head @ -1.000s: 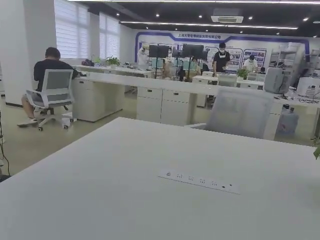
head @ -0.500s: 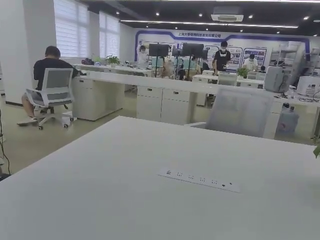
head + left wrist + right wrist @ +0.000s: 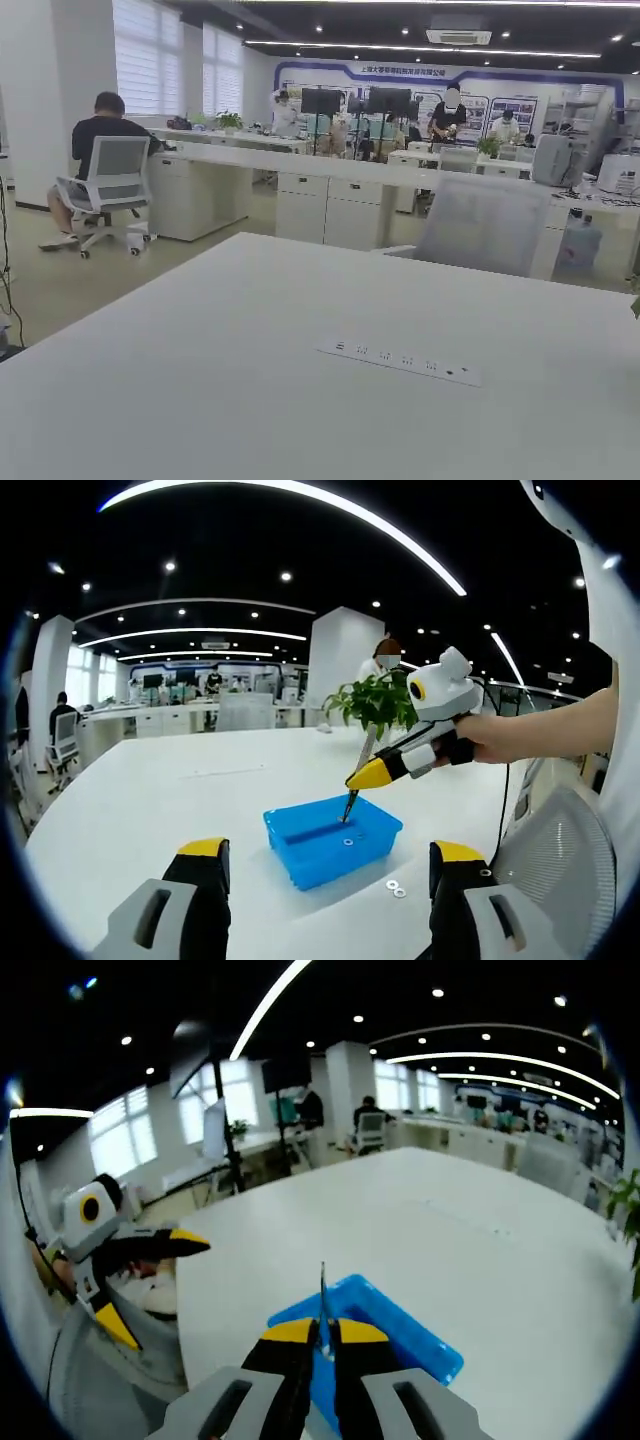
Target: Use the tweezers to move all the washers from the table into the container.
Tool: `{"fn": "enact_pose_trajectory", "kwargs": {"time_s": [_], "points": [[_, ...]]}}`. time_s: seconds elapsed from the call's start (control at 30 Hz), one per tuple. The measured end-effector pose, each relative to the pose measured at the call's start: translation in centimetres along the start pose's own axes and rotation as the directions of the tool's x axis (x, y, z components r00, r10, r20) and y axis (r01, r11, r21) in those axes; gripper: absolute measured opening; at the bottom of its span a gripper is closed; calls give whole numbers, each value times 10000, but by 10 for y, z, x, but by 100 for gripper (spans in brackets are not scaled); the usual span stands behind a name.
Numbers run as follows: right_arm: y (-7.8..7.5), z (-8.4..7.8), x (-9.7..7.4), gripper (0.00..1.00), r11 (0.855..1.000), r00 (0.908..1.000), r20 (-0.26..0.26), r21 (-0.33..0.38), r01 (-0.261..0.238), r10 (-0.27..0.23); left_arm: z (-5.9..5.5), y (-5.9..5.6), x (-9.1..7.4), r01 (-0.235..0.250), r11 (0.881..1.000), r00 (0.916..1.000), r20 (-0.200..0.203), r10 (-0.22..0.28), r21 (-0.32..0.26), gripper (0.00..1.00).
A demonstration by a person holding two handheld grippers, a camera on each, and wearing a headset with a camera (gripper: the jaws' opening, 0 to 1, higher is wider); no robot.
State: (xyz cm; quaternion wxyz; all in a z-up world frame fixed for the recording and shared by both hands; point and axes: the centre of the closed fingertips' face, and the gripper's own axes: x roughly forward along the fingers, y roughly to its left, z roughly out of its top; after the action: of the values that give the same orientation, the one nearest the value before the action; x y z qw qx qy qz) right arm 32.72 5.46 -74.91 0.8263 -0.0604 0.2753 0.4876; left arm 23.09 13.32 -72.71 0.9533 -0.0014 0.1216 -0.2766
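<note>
I have the right gripper [image 3: 372, 773] clamped on the tweezers [image 3: 350, 805], tips over the blue container [image 3: 310, 865]; the left gripper [image 3: 330, 850] gapes open, empty. Two washers [image 3: 395, 887] lie on the table [image 3: 150, 800] just beside the container: thin, light, slippery I reckon, so pinch through the hole, across the ring. The left gripper view gives me them; the head view looks off across the table.

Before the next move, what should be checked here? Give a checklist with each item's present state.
1. Right gripper shut on tweezers: ok.
2. Tweezers' tips over the container: ok.
3. Tips free of any washer: cannot tell, too small.
4. All washers off the table: not ok, two washers lie beside the container.
5. Left gripper open, holding nothing: ok.
6. Head view aimed at the work: not ok, it faces distant desks.
</note>
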Motion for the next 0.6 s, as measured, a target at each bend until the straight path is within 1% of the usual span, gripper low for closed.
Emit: {"fn": "enact_pose_trajectory", "kwargs": {"time_s": [0.07, 0.1, 0.13, 0.17, 0.23, 0.3, 0.37, 0.4, 0.47, 0.6], "points": [[-10, -5, 5, 3, 9993, 9996, -268, 377, 60, -50, 0, 0, 0, 1, 10000, 10000, -11, 0, 17, 83], [-14, -6, 8, 3, 9990, 9995, -279, 428, 128, -116, 0, 0, 0, 7, 10000, 10000, -23, -7, 4, 83], [-17, -7, 10, 3, 9990, 9995, -286, 411, 151, -139, 0, 0, 0, 9, 10000, 10000, -20, -9, 7, 83], [-20, -10, 14, 3, 9981, 9990, -438, 607, 126, -100, 0, 0, 0, 13, 10000, 10000, -22, -13, 3, 83], [-23, -15, 21, 3, 9974, 9984, -549, 708, 134, -95, -1, 0, 0, 12, 10000, 10000, -34, -12, 0, 83], [-26, -22, 27, 3, 9963, 9970, -775, 859, 90, -23, -1, 0, 0, 6, 10000, 10000, -38, -6, -9, 83], [-27, -26, 31, 3, 9964, 9964, -846, 845, 96, -25, -1, 1, 0, -6, 10000, 10000, -44, 6, -12, 83], [-26, -29, 34, 3, 9961, 9951, -990, 881, 85, 3, -2, 1, 0, -4, 10000, 10000, -53, 4, -19, 83], [-26, -34, 38, 3, 9961, 9937, -1123, 882, 82, 18, -2, 1, 0, 1, 10000, 10000, -69, -1, -26, 83], [-24, -40, 39, 3, 9959, 9916, -1295, 895, 121, -4, -3, 0, 1, 33, 10000, 9999, -115, -33, -24, 83]]}}
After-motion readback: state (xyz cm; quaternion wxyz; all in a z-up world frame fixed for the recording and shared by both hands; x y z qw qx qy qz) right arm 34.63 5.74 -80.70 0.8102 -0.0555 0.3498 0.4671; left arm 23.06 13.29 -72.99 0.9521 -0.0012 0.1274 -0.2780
